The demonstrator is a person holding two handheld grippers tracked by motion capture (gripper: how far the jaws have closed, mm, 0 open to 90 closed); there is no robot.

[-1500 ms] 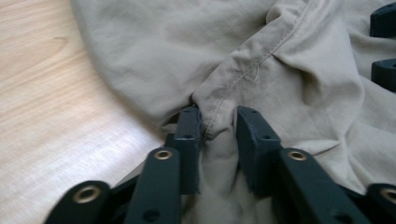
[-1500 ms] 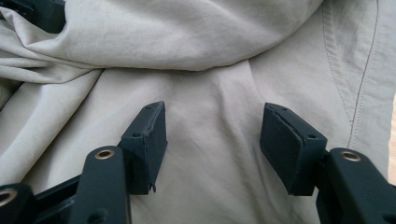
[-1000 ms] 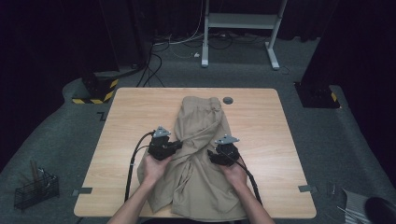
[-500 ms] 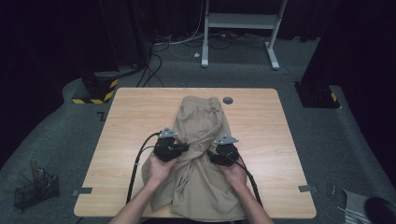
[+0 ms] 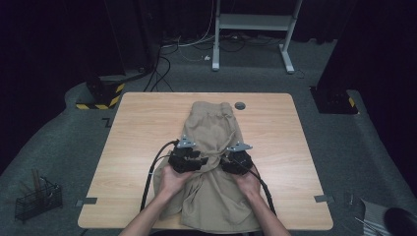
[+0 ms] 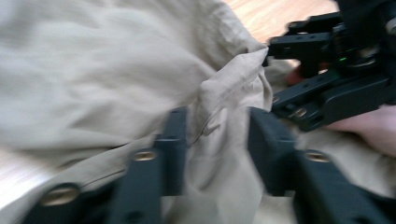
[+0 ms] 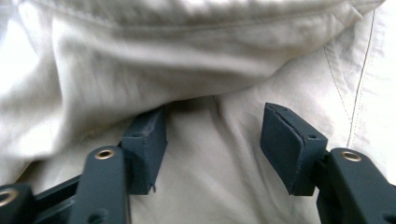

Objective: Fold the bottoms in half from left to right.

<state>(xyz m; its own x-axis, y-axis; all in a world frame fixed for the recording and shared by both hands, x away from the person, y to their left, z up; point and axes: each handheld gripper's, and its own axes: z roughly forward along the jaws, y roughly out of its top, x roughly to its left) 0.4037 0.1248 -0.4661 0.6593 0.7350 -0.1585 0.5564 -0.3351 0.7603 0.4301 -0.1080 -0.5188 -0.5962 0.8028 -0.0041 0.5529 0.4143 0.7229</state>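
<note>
Left gripper (image 5: 189, 158) sits over the middle of the beige trousers (image 5: 215, 162), and its jaws have just been opening. In the left gripper view a ridge of cloth stands between them, but the pads look slack on it rather than pinching. Right gripper (image 5: 236, 160) is just beside it, jaws spread wide, with flat fabric lying between them and nothing squeezed.

The trousers lie down the middle of the table (image 5: 133, 128), waistband toward the far edge and the legs reaching the near edge, bunched where the two grippers meet.

This looks to me like a fold in progress. To do it well, I'd get both sets of jaws onto the same layer before closing, bite a decent amount of cloth so it doesn't slip, and lift both sides evenly.

Count: one pair of trousers, two grippers, one small dark disc (image 5: 240, 105) near the far edge, one table.
</note>
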